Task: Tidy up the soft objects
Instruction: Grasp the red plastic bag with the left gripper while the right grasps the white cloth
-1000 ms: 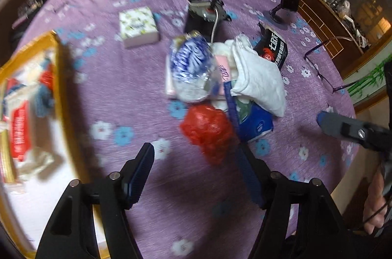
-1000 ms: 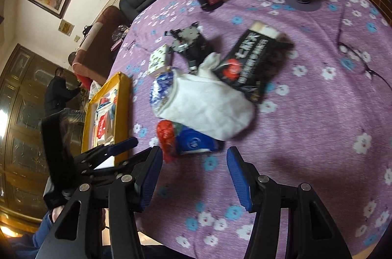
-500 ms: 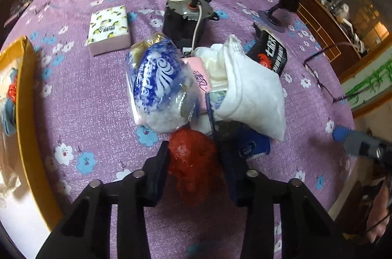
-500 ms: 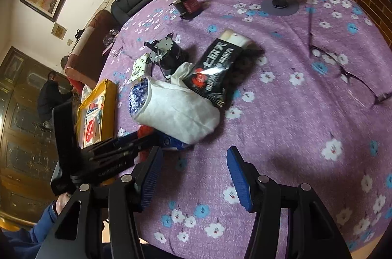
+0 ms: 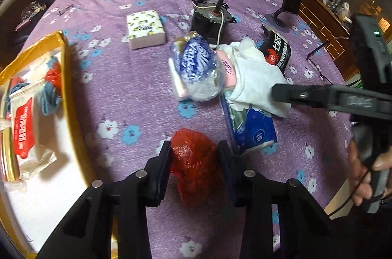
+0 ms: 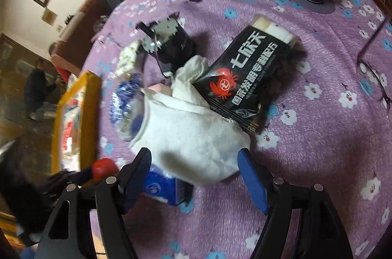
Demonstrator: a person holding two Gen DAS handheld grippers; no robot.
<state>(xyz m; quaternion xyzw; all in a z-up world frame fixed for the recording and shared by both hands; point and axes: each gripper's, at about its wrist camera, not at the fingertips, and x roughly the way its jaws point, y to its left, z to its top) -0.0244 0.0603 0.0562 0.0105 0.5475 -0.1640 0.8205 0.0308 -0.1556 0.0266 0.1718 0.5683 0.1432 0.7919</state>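
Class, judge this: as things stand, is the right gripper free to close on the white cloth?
Probably yes: the right gripper, jaws opening, straddles the white cloth, with nothing lying over the cloth's near end.

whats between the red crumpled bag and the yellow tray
Only bare purple flowered tablecloth lies between the red bag and the yellow tray, as the left wrist view shows.

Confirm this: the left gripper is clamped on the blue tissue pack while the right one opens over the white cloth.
Not quite. The left gripper is clamped on the red plastic bag, as the left wrist view shows; the blue tissue pack lies beside it. The rest is right.
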